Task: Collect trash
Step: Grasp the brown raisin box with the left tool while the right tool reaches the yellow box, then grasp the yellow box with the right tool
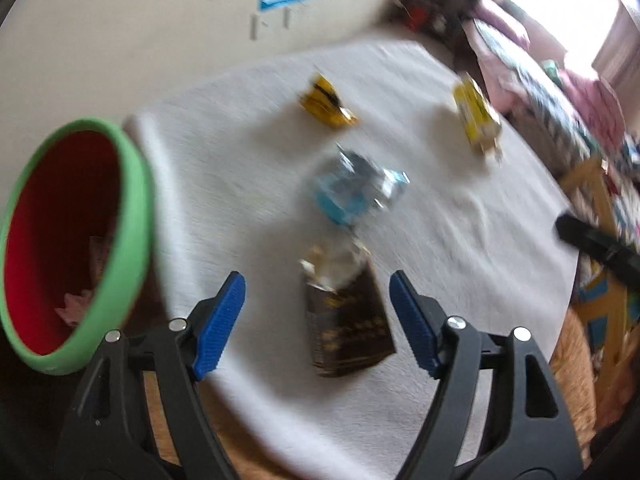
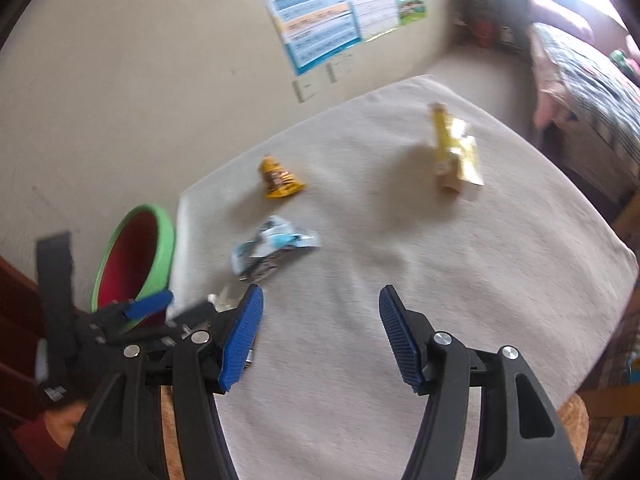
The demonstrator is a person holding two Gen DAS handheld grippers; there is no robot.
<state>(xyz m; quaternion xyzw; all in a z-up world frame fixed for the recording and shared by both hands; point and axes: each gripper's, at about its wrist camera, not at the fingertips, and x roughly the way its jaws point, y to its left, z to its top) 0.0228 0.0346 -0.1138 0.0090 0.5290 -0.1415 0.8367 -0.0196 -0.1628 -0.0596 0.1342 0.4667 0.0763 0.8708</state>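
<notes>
Several wrappers lie on a white-clothed table (image 1: 240, 168). A torn brown wrapper (image 1: 348, 320) lies between the blue pads of my left gripper (image 1: 317, 276), which is open and clear of it on both sides. Beyond it are a blue-and-silver wrapper (image 1: 356, 188), a gold wrapper (image 1: 326, 102) and a yellow packet (image 1: 478, 114). A bin with a green rim (image 1: 132, 208) and red inside stands at the table's left edge. My right gripper (image 2: 320, 290) is open over bare cloth, with the blue-and-silver wrapper (image 2: 276, 246) ahead to its left. The left gripper (image 2: 148, 304) shows blurred beside the bin (image 2: 160, 240).
Something pink lies inside the bin. A beige wall with posters (image 2: 320, 12) stands behind the table. A bed with patterned blankets (image 2: 592, 92) fills the right side. Wooden furniture (image 1: 600, 200) sits off the table's right edge. A sleeve shows at the lower left of the right wrist view.
</notes>
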